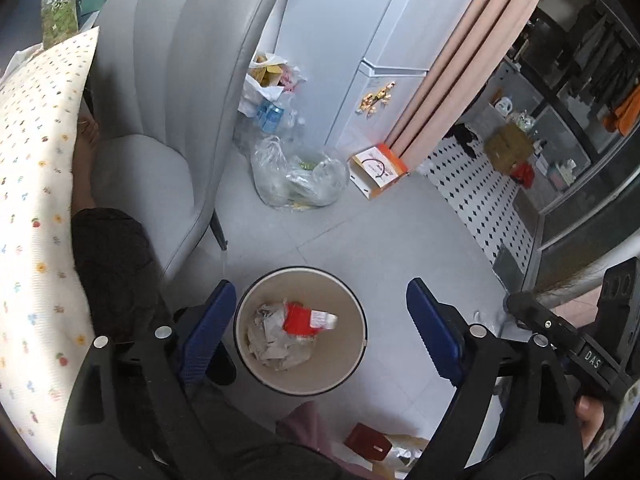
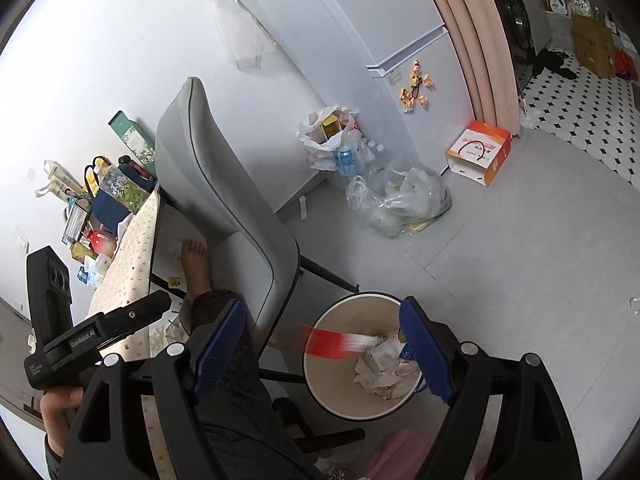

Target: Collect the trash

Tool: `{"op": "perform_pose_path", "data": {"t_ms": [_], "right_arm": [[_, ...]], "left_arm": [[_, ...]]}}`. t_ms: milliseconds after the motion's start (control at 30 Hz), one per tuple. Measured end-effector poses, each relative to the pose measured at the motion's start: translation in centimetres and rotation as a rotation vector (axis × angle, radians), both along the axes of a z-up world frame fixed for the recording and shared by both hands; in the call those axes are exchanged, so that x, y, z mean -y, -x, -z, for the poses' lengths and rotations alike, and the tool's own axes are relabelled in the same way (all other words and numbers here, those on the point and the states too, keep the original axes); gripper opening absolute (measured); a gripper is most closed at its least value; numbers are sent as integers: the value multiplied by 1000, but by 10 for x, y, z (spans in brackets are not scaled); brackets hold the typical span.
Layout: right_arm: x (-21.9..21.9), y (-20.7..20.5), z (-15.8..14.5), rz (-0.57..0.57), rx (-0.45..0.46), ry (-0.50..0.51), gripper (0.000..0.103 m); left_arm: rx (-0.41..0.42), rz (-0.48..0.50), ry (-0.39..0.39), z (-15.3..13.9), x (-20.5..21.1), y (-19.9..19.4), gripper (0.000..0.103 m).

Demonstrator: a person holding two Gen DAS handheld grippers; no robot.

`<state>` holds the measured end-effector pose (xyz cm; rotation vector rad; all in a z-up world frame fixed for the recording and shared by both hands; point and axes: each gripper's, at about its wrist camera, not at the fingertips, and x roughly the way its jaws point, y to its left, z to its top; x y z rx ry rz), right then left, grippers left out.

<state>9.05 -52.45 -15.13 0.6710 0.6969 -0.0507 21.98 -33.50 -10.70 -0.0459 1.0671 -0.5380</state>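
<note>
Both tongs are held over the waste bin [image 1: 300, 330], which stands on the floor [image 1: 380, 240] just beside the near leg of the grey chair [image 1: 168, 92], so that whatever is let go falls straight in. The left tongs [image 1: 320, 328] are spread wide with nothing between the blue pads; the bin's mouth is framed between them. The right tongs [image 2: 324, 350] are likewise wide and grip nothing. In the right wrist view a red and white wrapper [image 2: 340, 342] is seen as a motion-blurred streak across the bin's rim, apparently dropping in. In the left wrist view it lies inside the bin on crumpled white paper [image 1: 276, 338].

Further trash is left on the floor: a clear plastic bag [image 1: 298, 178] far from the bin, beside the fridge [image 1: 360, 40], with an orange and white box [image 1: 378, 170] to its right. These are judged to be likely candidates for collection.
</note>
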Motion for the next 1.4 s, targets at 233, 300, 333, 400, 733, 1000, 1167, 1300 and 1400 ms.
{"op": "perform_pose_path", "data": {"t_ms": [233, 300, 333, 400, 733, 1000, 1167, 1300, 1400], "right_arm": [[-17, -3, -12, -44, 32, 5, 83], [-24, -5, -16, -58, 32, 8, 84], [-26, -5, -17, -62, 32, 9, 84], [-31, -6, -24, -68, 34, 21, 86], [-71, -3, -67, -106, 61, 108, 96], [-102, 9, -106, -146, 100, 173, 96], [-122, 20, -135, -157, 127, 228, 96], [-144, 26, -155, -159, 141, 283, 96], [-160, 33, -168, -183, 165, 314, 96]], "left_arm": [[29, -74, 4, -15, -32, 2, 92], [36, -80, 9, -21, -38, 3, 92], [48, -82, 12, -25, -42, 5, 92], [76, -91, 19, -34, -51, 10, 95], [144, -168, 62, -71, -107, 26, 97], [214, -246, 105, -106, -163, 54, 97], [272, -296, 116, -130, -196, 77, 97], [310, -337, 123, -147, -220, 97, 97], [336, -365, 131, -158, -237, 110, 97]]}}
